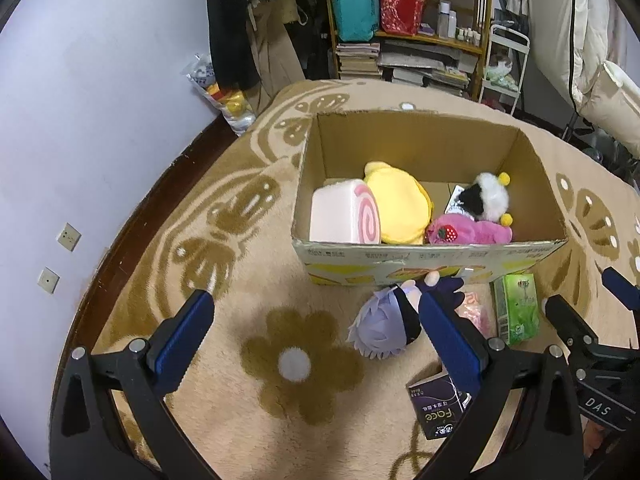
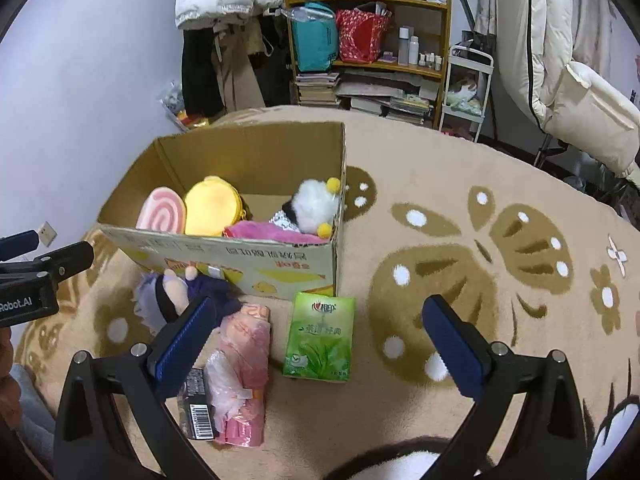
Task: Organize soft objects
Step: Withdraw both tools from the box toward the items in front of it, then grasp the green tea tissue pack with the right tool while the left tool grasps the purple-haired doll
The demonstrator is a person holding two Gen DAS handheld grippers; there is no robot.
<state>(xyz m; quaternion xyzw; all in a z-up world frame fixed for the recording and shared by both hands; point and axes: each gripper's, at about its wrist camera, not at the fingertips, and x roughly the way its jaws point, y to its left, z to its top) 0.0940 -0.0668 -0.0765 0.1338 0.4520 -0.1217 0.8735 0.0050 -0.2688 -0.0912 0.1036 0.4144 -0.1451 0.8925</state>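
Four soft toys sit in the box [image 1: 428, 258]. A doll [image 1: 384, 324] lies just outside it. The left claw [image 1: 316, 340] and right claw [image 2: 316, 340] are both wide and empty.

Plush toys [image 1: 404, 210] fill the box [image 1: 432, 256]; doll [image 2: 176, 296] lies outside.

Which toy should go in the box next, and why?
Probably the left gripper should shift right and close on the purple-haired plush doll. It is the one soft toy lying on the tan carpet, just in front of the open cardboard box that already holds four plush toys. Both grippers are open and empty, and the doll lies nearest the left one.
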